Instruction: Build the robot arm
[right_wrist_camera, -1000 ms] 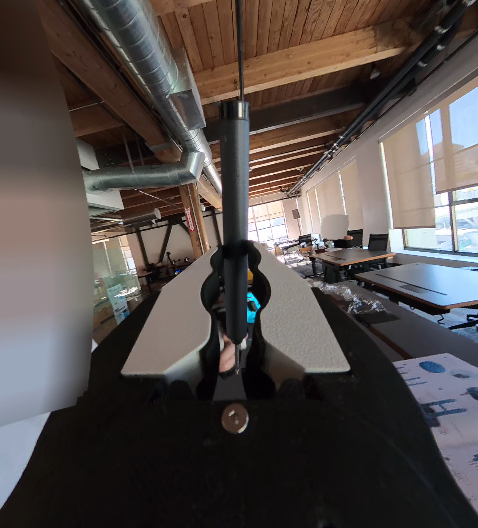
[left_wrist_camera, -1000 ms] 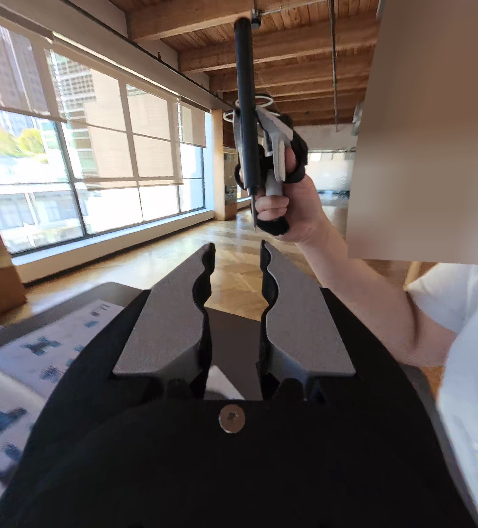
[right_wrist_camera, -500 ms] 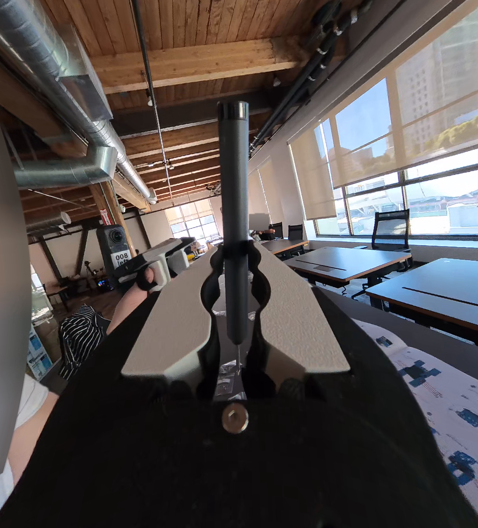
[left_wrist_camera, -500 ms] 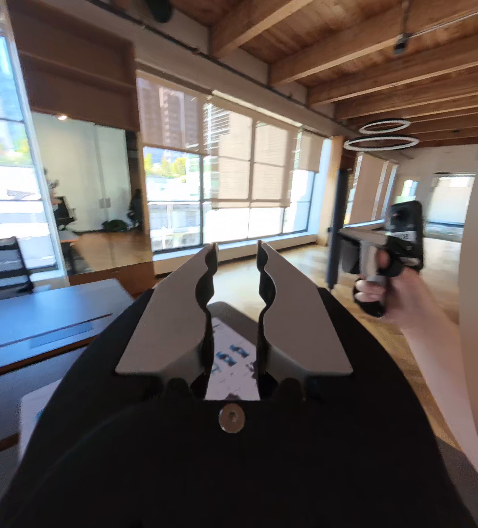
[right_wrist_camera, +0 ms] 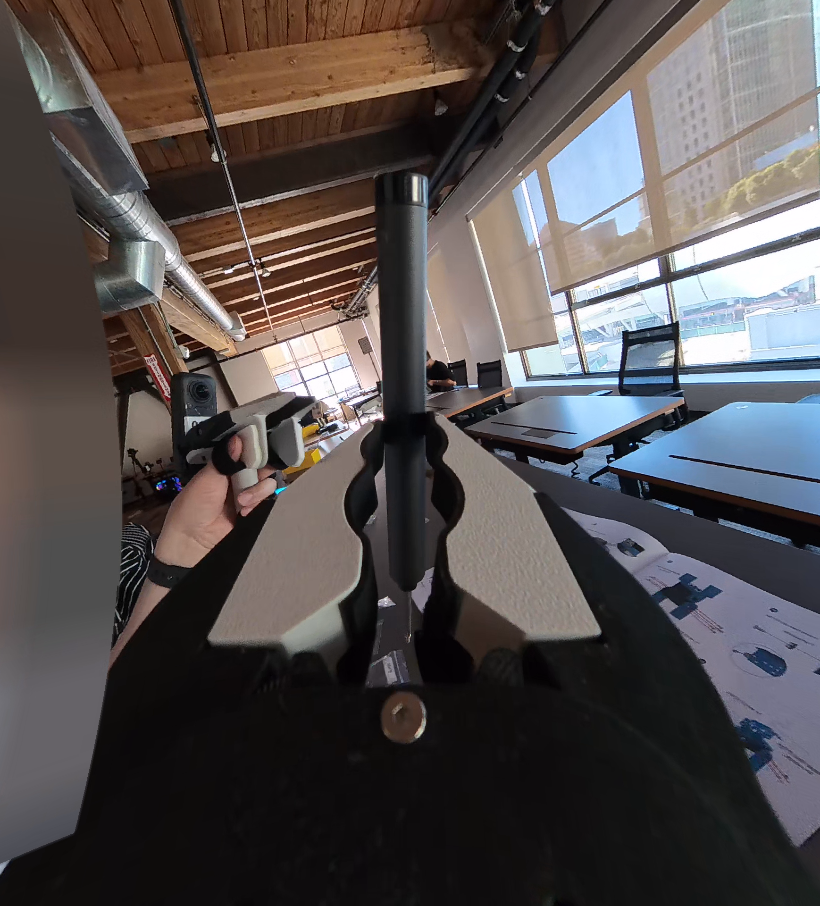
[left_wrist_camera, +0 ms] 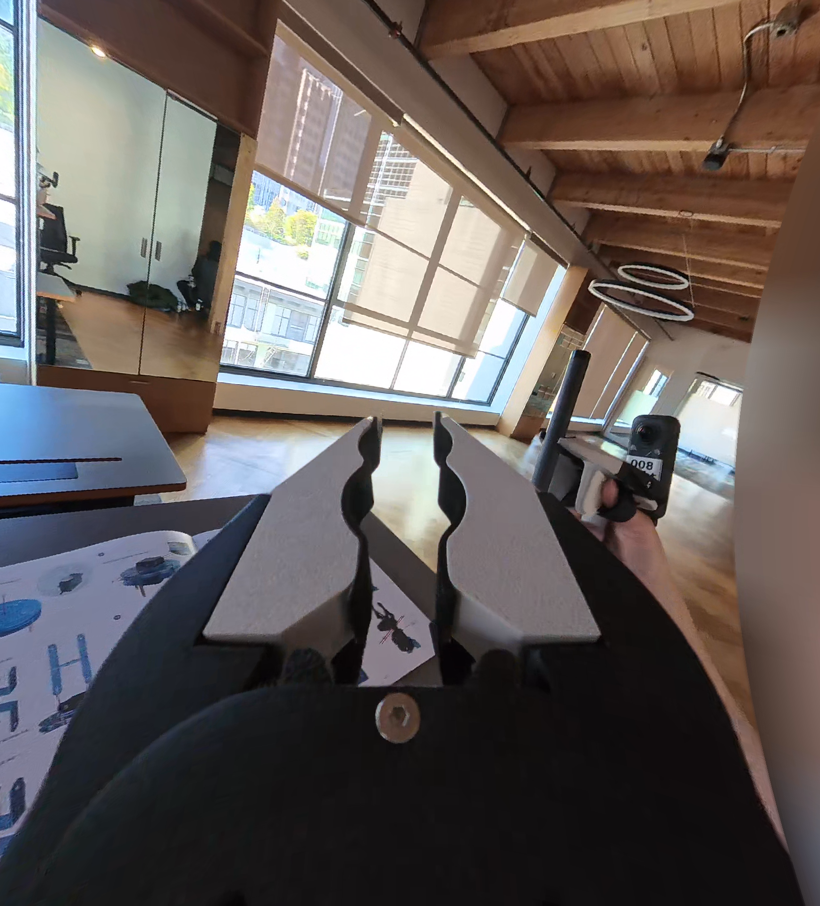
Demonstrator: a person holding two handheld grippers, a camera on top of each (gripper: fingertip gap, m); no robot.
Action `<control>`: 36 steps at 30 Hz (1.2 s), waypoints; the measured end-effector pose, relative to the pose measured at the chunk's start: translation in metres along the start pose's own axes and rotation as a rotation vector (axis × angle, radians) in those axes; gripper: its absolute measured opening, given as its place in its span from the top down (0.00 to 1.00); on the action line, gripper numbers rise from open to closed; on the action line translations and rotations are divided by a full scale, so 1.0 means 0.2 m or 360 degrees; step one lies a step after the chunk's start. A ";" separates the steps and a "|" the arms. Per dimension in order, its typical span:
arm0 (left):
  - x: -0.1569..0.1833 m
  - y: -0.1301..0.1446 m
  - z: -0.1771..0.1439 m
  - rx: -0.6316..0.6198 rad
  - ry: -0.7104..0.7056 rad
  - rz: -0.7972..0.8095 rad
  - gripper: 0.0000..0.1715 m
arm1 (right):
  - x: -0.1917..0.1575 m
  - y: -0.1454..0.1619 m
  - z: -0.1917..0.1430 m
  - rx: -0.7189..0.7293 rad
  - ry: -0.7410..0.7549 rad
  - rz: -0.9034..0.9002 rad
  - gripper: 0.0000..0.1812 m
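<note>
Clearly, a slim dark grey cylindrical precision screwdriver point(right_wrist_camera: 400, 382) with a fine metal bit at its lower end is clamped upright between the pale grey fingers of the right tool point(right_wrist_camera: 404, 431), the grip falling about midway along its barrel, with the silver-ringed cap raised well above the fingertips and the bit pointing down between the finger bases. Nothing is held by the left tool point(left_wrist_camera: 405, 426), whose two pale grey scalloped fingers are seen parted by a narrow gap, raised above the dark surface point(left_wrist_camera: 104, 519). A large white printed sheet with blue part diagrams point(left_wrist_camera: 21, 637) is spread on that surface below and to the left of the left tool, and the same sheet point(right_wrist_camera: 766, 676) is seen at the lower right in the right wrist view. In the left wrist view the right tool point(left_wrist_camera: 552, 453) is seen farther off at the right, held in a hand point(left_wrist_camera: 623, 527), with the screwdriver point(left_wrist_camera: 562, 416) standing up from it. In the right wrist view the left tool point(right_wrist_camera: 295, 431) is seen at the left, held in a hand point(right_wrist_camera: 202, 505) with a black band on the wrist. Dark desks with wooden edges point(right_wrist_camera: 594, 416) and black office chairs point(right_wrist_camera: 648, 358) are seen by the large windows beyond
</note>
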State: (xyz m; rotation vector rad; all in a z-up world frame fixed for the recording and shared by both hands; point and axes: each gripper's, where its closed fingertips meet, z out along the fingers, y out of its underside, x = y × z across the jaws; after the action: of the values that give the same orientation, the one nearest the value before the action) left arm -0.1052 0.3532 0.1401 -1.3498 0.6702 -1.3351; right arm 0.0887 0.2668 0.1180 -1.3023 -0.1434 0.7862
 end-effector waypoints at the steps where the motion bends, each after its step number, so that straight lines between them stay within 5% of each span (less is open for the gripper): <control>1: 0.00 0.01 0.01 -0.0018 -0.0005 0.0009 0.89 | -0.01 0.01 0.01 -0.0010 -0.0007 -0.0004 0.91; 23: 0.01 0.00 0.00 0.0045 0.0054 -0.0016 0.92 | -0.04 0.04 0.06 -0.0068 -0.0037 -0.0023 0.91; 36: 0.25 -0.14 -0.09 0.0199 0.0232 0.0044 0.92 | -0.25 0.04 0.16 -0.0121 -0.0191 -0.0063 0.91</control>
State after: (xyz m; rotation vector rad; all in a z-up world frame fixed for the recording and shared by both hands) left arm -0.1192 0.3093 0.1782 -1.1476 0.6894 -1.4388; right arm 0.0315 0.2629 0.1360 -1.3201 -0.2966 0.8317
